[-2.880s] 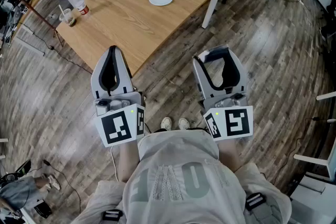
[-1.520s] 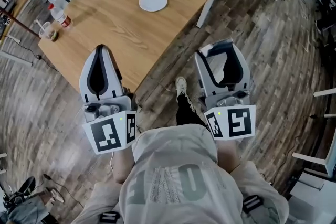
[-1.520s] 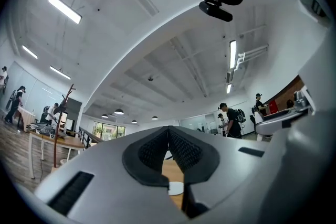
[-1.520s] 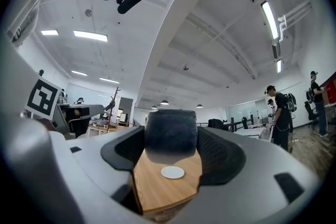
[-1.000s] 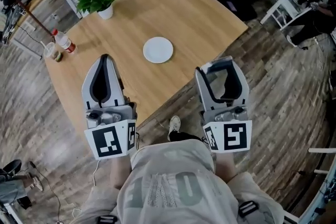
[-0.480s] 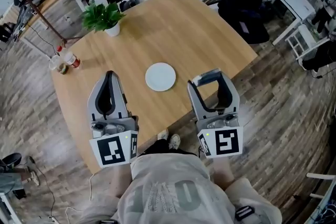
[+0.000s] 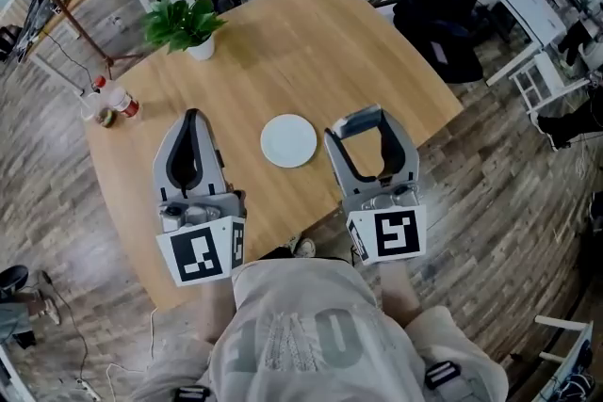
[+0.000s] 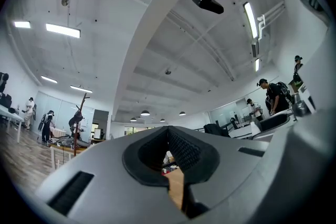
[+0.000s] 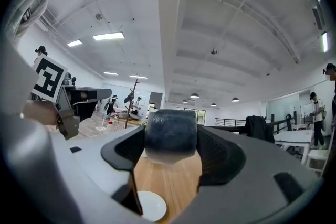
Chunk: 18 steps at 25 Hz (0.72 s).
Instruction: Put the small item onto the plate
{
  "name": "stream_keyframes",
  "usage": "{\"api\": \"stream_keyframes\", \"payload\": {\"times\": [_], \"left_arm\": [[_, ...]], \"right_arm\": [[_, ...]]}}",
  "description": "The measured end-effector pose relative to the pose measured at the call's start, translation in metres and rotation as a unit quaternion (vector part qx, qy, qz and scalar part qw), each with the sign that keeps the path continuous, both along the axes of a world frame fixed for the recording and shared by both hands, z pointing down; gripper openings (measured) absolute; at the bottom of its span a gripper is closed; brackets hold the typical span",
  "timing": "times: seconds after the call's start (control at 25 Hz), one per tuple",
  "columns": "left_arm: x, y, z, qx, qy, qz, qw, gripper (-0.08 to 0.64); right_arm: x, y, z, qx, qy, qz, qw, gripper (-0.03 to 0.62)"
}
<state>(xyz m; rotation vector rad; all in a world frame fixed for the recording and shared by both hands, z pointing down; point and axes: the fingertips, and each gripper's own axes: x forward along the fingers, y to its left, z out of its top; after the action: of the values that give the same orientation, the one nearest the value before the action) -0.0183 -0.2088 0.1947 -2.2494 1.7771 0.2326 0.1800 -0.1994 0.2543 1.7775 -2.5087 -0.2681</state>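
Two hand-held grippers hover over one wooden table (image 7: 320, 42). The left hand-held gripper (image 7: 191, 121) has its jaws pressed together and holds nothing. The right hand-held gripper (image 7: 366, 123) is clamped on one small item (image 9: 170, 135), a dark blue-grey block held above the table. One empty white plate (image 7: 288, 140) lies between the two grippers. At the table's far left stand one potted plant (image 7: 185, 22) and one bottle (image 7: 119, 99).

White plate (image 7: 288, 140), pale wood table (image 7: 377, 52), dark blue-grey small item (image 9: 170, 136), green plant (image 7: 184, 22), grey-brown plank floor (image 7: 509, 202)
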Motion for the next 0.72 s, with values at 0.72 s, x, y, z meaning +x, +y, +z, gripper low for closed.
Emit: {"api": "stream_keyframes", "payload": {"times": [0.72], "left_arm": [[-0.047,-0.046,0.06,-0.052,0.006,-0.017,0.9985,0.009]], "right_arm": [[-0.067,-0.108,0.128,-0.214,0.04,-0.034,0.975,0.318]]}}
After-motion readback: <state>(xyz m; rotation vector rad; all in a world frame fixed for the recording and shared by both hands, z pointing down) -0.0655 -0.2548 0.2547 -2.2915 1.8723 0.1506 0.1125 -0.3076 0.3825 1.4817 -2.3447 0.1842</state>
